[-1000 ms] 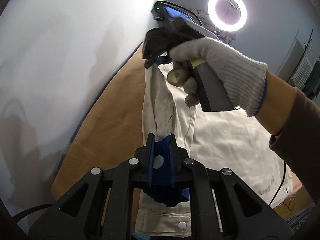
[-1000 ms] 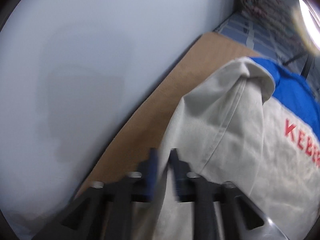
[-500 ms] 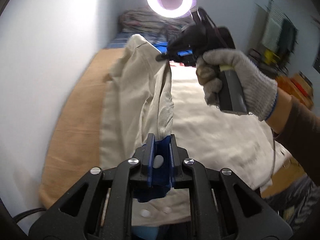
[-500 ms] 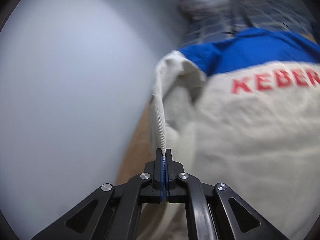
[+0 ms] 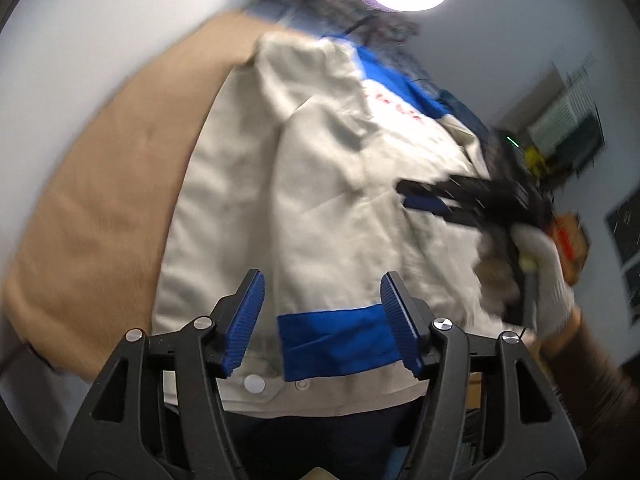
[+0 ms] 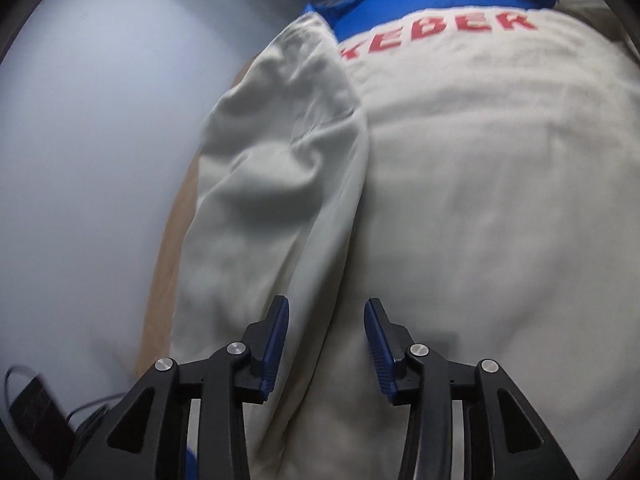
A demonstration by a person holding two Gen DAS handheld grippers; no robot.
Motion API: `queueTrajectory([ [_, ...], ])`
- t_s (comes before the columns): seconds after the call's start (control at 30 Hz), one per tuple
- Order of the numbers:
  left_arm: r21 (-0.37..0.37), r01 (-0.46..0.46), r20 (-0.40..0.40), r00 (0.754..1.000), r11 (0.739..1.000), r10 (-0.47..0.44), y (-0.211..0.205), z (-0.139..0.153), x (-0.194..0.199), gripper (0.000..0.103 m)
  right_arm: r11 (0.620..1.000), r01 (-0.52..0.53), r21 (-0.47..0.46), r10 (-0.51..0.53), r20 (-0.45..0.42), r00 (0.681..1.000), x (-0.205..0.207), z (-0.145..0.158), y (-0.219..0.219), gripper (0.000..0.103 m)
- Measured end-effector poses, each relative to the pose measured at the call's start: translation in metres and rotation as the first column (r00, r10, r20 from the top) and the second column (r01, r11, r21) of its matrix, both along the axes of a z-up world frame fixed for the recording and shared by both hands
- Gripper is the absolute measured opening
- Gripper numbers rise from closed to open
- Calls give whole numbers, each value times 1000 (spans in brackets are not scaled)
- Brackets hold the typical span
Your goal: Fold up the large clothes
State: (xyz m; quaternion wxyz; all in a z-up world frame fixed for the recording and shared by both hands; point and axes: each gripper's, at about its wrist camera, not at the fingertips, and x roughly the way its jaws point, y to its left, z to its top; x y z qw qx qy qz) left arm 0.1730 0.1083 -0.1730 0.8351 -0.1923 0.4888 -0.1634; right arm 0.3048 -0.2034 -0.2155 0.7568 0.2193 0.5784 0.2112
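A: Jacket [image 6: 460,200] location?
B: Flat on tan surface [image 5: 100,208], sleeve [image 6: 280,168] folded across.
A: Grippers?
B: Left gripper [image 5: 322,320], right gripper [image 6: 326,344]: jaws opening, gripping nothing.

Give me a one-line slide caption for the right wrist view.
Right gripper, jaws opening, above the folded-in sleeve of a beige jacket.
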Motion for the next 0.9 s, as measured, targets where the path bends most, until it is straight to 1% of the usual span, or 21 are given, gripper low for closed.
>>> queueTrajectory([
  [0.07,-32,-20,-67,998,999,17,7,-16,7,62,999,-29,38,31,-36,999,-9,-5,8,44],
  [0.13,-41,-31,-94,995,999,27,8,-24,10,62,995,-65,75,70,-69,995,-25,-8,17,44],
  [0.23,-20,-55,-82,995,998,54,11,-22,7,62,995,-77,71,83,-88,993,-48,-4,26,44],
  [0.27,-23,-62,-72,996,998,60,13,-18,6,62,995,-73,72,80,-93,993,-52,-6,26,45],
  [0.33,-25,-74,-58,996,997,73,15,-15,7,62,993,-77,87,86,-113,990,-65,-2,33,52],
  [0.4,-30,-80,-48,996,996,78,17,-13,10,62,988,-106,110,120,-127,985,-70,-3,44,53],
  [0.43,-32,-82,-43,996,996,80,18,-11,10,62,984,-137,112,151,-127,980,-74,-3,53,50],
  [0.47,-34,-82,-39,996,996,81,19,-8,9,62,981,-161,109,174,-118,978,-76,-2,58,26],
  [0.5,-35,-82,-36,996,996,80,18,-8,11,62,978,-184,100,195,-114,974,-78,-1,61,17],
  [0.53,-34,-81,-29,996,996,80,18,-5,9,62,976,-182,119,195,-112,974,-81,4,56,14],
  [0.57,-36,-80,-21,997,996,79,19,-2,7,62,973,-169,159,187,-108,976,-84,9,47,11],
  [0.6,-41,-78,-17,997,996,77,19,-1,7,62,968,-146,206,168,-97,981,-87,16,32,10],
  [0.63,-49,-75,-12,997,996,74,18,0,5,62,967,-114,228,135,-77,988,-90,23,13,10],
  [0.67,-55,-70,-12,998,996,69,17,0,4,62,971,-99,216,116,-67,991,-92,25,1,10],
  [0.7,-58,-65,-18,998,996,64,14,-3,6,62,981,-88,175,101,-72,992,-93,22,-12,9],
  [0.73,-66,-61,-32,998,996,59,12,-6,7,62,988,-75,136,87,-90,992,-96,16,-21,9],
  [0.77,-82,-53,-60,997,995,49,8,-13,8,62,990,-66,127,80,-106,991,-95,11,-23,9],
  [0.8,-94,-48,-83,996,994,40,3,-17,9,62,988,-53,144,72,-132,989,-93,1,-26,9],
  [0.83,-112,-38,-117,993,993,25,-3,-25,10,62,984,-43,174,70,-152,986,-94,-6,-27,14],
  [0.87,-122,-29,-144,990,992,11,-10,-32,10,62,982,-35,183,65,-162,985,-92,-9,-31,18],
  [0.9,-124,-23,-158,987,992,4,-14,-36,9,62,983,-22,184,54,-173,984,-92,-12,-32,28],
])
